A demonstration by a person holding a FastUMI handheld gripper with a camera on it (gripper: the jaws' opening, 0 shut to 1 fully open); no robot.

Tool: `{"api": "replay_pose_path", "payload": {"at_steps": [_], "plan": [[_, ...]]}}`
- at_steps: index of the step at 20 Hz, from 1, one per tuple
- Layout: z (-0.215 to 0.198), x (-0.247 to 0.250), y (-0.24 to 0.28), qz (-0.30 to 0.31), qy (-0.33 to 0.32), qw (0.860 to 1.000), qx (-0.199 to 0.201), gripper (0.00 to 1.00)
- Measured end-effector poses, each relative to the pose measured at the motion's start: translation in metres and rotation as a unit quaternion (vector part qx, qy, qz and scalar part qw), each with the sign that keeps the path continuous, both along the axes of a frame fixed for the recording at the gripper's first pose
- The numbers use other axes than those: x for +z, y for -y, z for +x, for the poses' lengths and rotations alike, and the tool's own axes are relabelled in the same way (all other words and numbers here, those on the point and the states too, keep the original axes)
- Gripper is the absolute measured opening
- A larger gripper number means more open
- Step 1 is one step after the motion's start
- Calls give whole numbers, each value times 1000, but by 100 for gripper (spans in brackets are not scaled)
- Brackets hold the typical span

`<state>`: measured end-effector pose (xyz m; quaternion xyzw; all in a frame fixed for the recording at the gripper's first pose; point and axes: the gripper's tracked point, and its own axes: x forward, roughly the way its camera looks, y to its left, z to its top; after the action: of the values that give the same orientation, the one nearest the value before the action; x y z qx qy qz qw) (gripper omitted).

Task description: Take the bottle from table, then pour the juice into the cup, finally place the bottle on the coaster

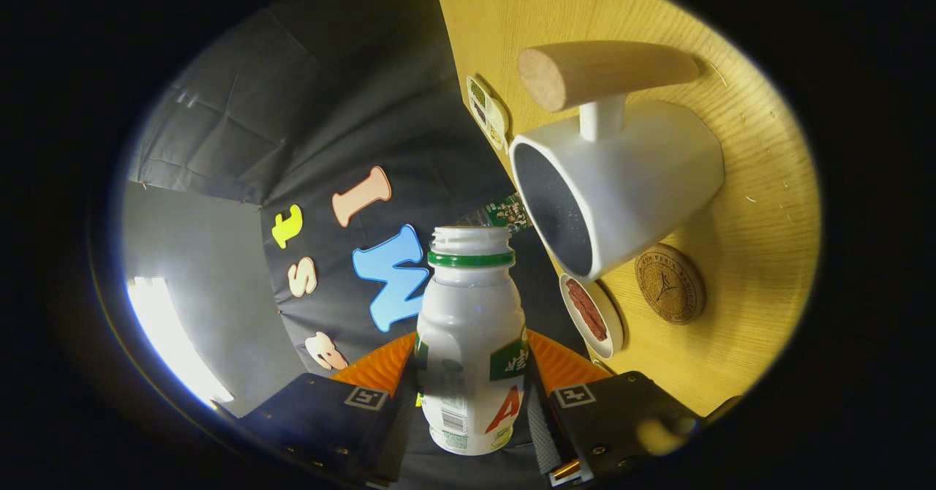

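Bottle (472, 344) uncapped, pinched between both fingers of the hand-held gripper (472, 391) — mouth just short of the white cup (621, 183). Cork coaster (670, 284) just beside the cup on the wooden surface (760, 241); small dish (592, 314) next to the cup — contents unclear.

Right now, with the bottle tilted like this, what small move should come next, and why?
Probably carry the bottle sideways until its open mouth is over the cup, then tip further. The gripper is shut on the bottle, which is uncapped, yet its mouth sits beside the cup's rim, so juice poured here would likely miss.
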<state>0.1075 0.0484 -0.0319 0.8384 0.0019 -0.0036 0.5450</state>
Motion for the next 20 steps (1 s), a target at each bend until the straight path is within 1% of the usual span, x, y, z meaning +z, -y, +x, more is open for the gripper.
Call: {"api": "replay_pose_path", "payload": {"at_steps": [5,9,12,14,16,20], "plan": [[0,-4,-1,-11,-3,1000,2,67],[3,-23,-9,-84,-31,996,13,67],[2,-24,-9,-109,-33,993,19,67],[4,-30,-8,-151,-44,987,21,67],[4,-34,-9,-203,-55,977,27,67],[5,-38,-11,-272,-64,960,37,67]]}}
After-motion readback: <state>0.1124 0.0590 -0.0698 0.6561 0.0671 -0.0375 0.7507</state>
